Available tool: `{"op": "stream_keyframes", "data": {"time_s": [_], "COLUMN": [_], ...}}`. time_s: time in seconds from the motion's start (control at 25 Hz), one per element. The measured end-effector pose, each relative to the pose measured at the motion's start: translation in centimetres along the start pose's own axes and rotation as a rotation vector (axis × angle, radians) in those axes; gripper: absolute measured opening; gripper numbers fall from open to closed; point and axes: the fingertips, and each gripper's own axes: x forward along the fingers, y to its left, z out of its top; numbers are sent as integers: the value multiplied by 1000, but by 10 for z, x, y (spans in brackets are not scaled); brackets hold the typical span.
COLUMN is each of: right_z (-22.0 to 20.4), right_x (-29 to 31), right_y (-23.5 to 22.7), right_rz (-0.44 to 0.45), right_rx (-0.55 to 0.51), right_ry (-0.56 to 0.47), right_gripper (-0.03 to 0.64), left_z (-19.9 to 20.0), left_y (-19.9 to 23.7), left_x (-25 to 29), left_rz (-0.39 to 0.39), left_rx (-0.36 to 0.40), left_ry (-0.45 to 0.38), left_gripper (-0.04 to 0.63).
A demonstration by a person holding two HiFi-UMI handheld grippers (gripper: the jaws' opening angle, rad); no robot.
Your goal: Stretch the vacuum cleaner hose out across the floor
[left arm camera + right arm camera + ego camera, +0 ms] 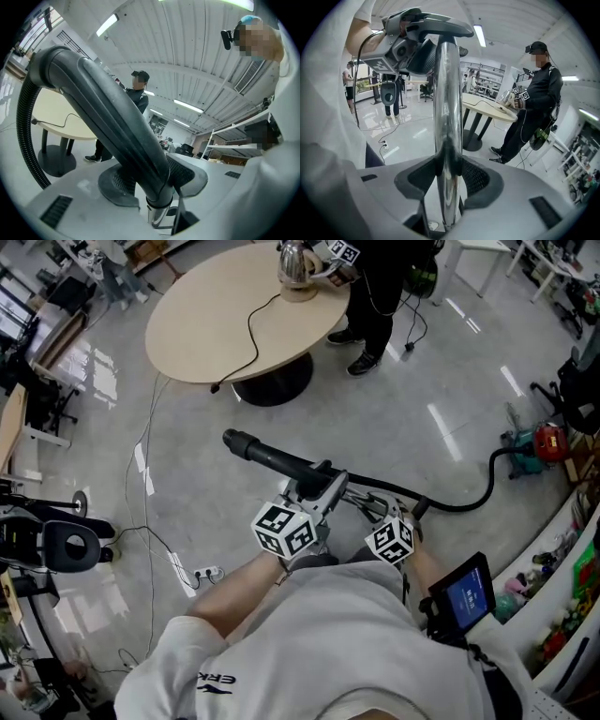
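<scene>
In the head view the vacuum cleaner's black handle (272, 457) points up-left, and its black hose (469, 502) runs right across the floor to the red and teal cleaner body (538, 443). My left gripper (317, 491) is shut on the curved black handle (108, 122); the ribbed hose (26, 136) loops down at that view's left. My right gripper (375, 510) is shut on the shiny metal tube (446, 117), which stands upright between its dark pads (476, 177). The left gripper's body (401, 42) shows at the tube's top in the right gripper view.
A round beige table (216, 324) with a kettle (295, 263) stands ahead, and a person in black (534, 108) is at it. Thin cables and a power strip (206, 573) lie on the floor to the left. Shelves with goods (572, 596) line the right.
</scene>
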Motion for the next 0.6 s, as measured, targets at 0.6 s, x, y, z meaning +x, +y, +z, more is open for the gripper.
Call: {"op": "stream_keyframes", "data": {"time_s": [0.6], "right_z": [61], "right_x": [44], "right_y": [38], "right_rz": [117], "right_rx": [-81], "right_ry": [-22], "right_gripper": [172], "left_z": [30], "left_y": [53], "left_x": [-59], "left_rz": [133], "left_rx": [6], "left_ry": [-54], "left_gripper": [173]}}
